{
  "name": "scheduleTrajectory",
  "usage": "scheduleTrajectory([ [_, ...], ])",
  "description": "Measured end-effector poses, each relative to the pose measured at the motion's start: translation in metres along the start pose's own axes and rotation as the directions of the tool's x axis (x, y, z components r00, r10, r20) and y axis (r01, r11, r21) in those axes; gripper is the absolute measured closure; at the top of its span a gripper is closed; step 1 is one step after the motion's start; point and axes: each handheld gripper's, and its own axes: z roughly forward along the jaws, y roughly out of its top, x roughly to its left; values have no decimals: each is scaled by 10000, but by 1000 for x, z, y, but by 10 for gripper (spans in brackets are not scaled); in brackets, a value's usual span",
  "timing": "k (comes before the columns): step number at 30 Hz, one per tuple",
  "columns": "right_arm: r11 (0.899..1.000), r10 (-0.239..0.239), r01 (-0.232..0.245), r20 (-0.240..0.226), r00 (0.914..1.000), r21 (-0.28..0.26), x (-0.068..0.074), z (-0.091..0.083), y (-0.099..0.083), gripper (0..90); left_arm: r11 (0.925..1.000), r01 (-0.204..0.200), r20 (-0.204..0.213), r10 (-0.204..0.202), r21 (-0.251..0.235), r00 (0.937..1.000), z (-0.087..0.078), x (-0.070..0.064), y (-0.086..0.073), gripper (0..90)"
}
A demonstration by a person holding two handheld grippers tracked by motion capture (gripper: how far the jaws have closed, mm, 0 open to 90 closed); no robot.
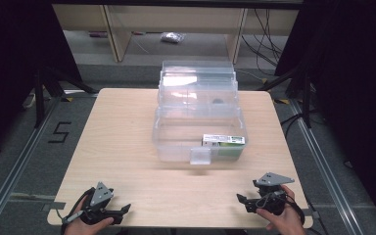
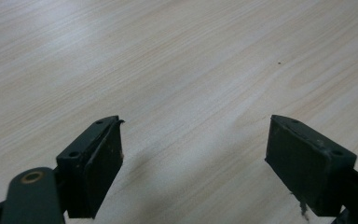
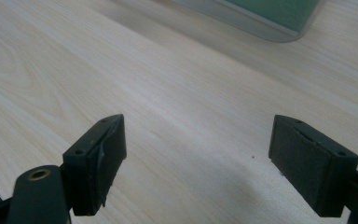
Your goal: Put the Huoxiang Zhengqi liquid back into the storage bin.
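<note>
Resting on the pale wood-grain counter (image 1: pixel 127 142), both matte black grippers gape empty: left gripper (image 2: pixel 193 154), right gripper (image 3: pixel 196 154). A clear, rounded plastic box (image 1: pixel 176 142) sits mid-counter.

A light wooden table (image 1: pixel 127 147) stands on grey floor (image 1: pixel 24 161) marked "5" (image 1: pixel 58 132); black drapes (image 1: pixel 10 58) flank it, wooden shelving (image 1: pixel 122 29) and cables (image 1: pixel 267 34) behind

Black tongs (image 1: pixel 127 209) with screwed flat pads, grey three-cornered top plates, trailing black cables

Right gripper (image 3: pixel 196 163) jaws wide apart over table (image 3: pixel 168 93); box corner (image 3: pixel 261 16) ahead.
</note>
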Motion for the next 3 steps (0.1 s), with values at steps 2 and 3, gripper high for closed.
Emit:
scheduleTrajectory([
  [2,9993,-380,379,-22,9993,-71,-3,1,0,198,9997,-225,25,225,79,9997,-1,2,1,179],
  [3,9991,-420,419,-217,9989,-59,-4,2,0,198,9997,-225,25,225,79,9997,-1,2,1,180],
])
